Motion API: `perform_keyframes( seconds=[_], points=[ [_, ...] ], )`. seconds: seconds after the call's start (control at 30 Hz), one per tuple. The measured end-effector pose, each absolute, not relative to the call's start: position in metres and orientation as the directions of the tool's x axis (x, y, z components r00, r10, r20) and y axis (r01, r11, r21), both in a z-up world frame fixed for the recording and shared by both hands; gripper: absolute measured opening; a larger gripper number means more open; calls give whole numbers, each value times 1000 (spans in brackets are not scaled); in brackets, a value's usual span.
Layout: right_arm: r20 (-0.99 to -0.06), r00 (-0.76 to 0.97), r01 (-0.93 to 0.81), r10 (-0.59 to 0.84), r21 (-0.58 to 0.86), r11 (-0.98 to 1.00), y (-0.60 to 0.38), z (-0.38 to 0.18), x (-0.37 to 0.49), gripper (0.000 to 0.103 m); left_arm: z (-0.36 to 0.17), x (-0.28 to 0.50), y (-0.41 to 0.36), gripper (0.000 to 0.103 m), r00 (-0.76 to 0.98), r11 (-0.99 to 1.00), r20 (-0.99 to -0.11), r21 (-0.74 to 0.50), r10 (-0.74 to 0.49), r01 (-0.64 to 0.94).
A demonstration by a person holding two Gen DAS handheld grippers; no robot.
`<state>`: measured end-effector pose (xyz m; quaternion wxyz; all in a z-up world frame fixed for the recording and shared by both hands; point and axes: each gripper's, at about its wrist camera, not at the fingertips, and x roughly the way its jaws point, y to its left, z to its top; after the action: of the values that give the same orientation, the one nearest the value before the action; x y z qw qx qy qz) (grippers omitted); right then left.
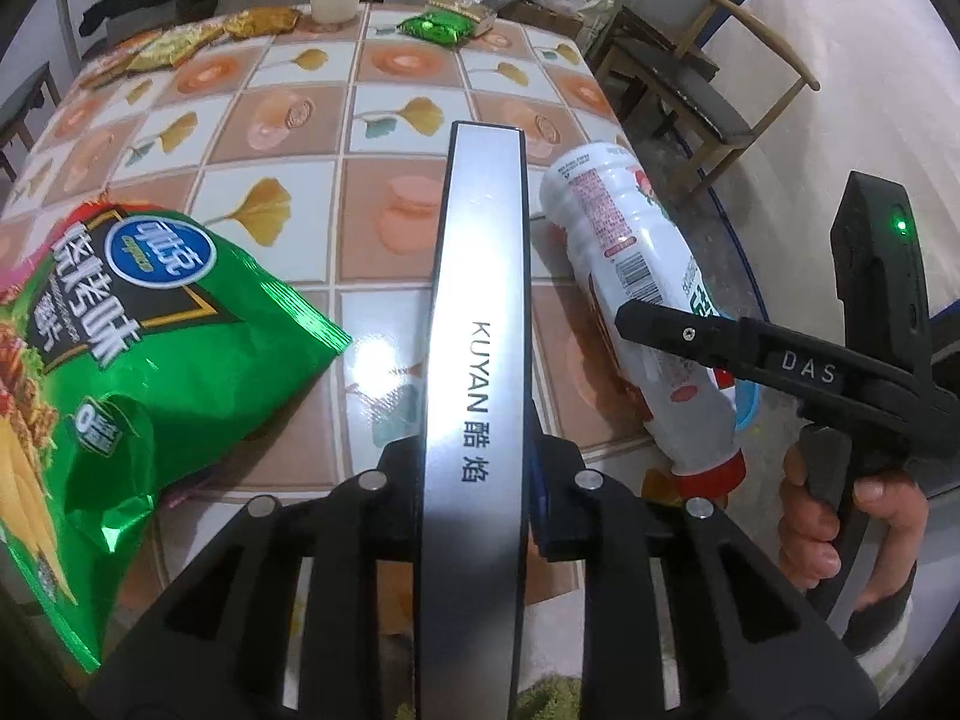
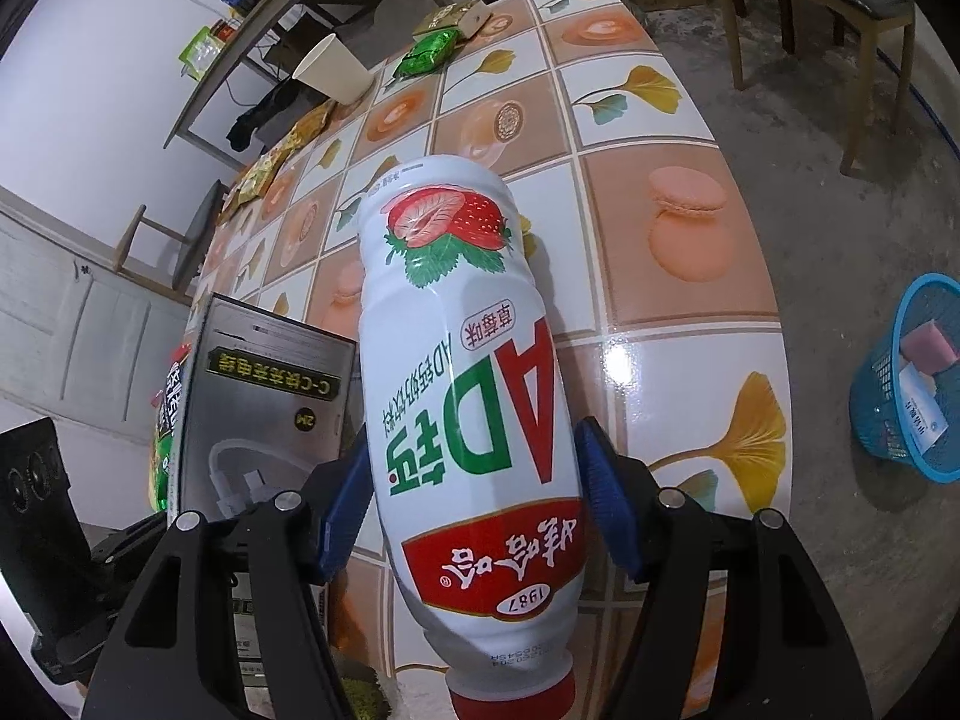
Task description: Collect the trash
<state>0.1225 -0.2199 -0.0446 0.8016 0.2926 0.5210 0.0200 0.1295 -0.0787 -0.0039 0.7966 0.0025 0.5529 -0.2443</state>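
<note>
Right gripper point(image 2: 468, 510) clamps smooth, seemingly plastic bottle point(image 2: 462, 360).

This looks like a lived-in room of a home, used for eating and storage. A dining table point(image 1: 300, 120) with a printed oilcloth of leaves and sweets carries snack wrappers, wooden chairs point(image 1: 708, 78) stand on the far right, and a cluttered shelf point(image 2: 240, 12) fills the far left.

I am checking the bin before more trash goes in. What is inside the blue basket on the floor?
The blue basket holds a pink block and a white printed carton. Anything beneath them is hidden.
</note>
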Motion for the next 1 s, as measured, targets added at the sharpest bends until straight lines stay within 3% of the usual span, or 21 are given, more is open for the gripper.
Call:
perform_keyframes(
  seconds=[1.0],
  points=[
    [-661,608,216,439,670,710,-249,-5,87,58,49,114,-81,23,415,879,-813,-230,-409,418]
  ],
)
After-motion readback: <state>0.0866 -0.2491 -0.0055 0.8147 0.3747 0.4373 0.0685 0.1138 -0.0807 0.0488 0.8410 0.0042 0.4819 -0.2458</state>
